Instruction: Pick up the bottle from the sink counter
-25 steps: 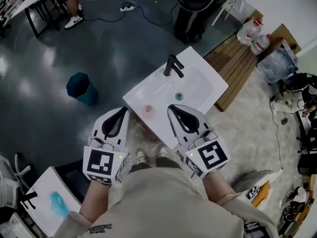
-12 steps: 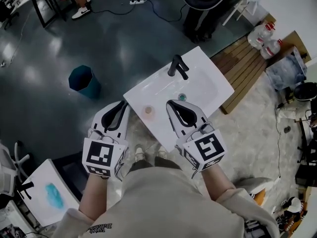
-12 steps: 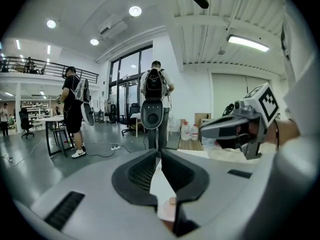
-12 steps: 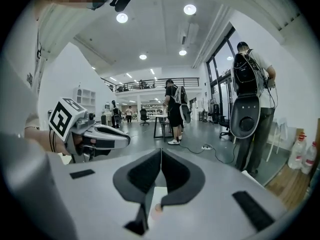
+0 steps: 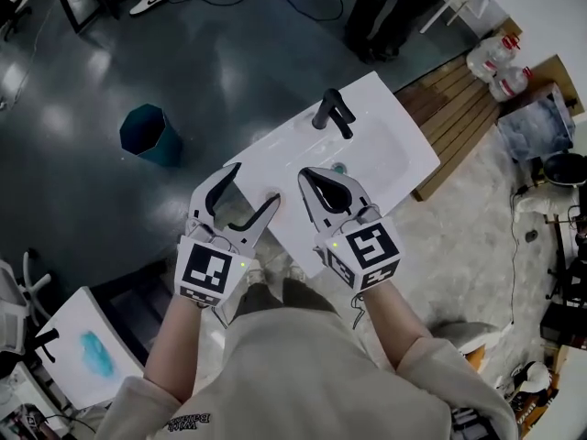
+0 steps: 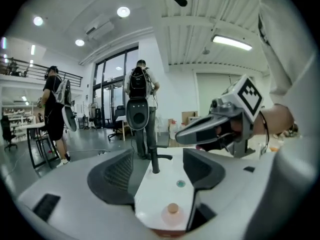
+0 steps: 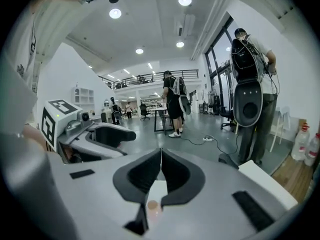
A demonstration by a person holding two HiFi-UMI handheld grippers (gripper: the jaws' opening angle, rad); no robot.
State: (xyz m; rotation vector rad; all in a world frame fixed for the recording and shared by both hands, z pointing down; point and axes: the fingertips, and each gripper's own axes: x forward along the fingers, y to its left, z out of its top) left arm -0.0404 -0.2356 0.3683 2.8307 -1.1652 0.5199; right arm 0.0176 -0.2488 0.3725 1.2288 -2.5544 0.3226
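Note:
A small pink bottle (image 5: 273,196) with a tan cap stands near the front left corner of the white sink counter (image 5: 385,154). In the left gripper view the bottle (image 6: 172,213) shows low between the jaws, with the counter (image 6: 160,181) and black faucet (image 6: 154,159) beyond. My left gripper (image 5: 252,187) hovers over that corner; its jaws are opening and do not touch the bottle. My right gripper (image 5: 310,176) is shut and empty, held over the counter's front edge to the right. In the right gripper view the bottle (image 7: 151,206) peeks through under the right gripper (image 7: 161,153).
A teal bin (image 5: 149,136) stands on the floor to the left, and a wooden pallet (image 5: 454,99) with water jugs (image 5: 500,62) lies to the right. A second white sink (image 5: 78,346) sits at lower left. People stand beyond the sink (image 6: 140,109).
The left gripper's jaws have swung apart. Both grippers have moved forward over the sink counter's front edge.

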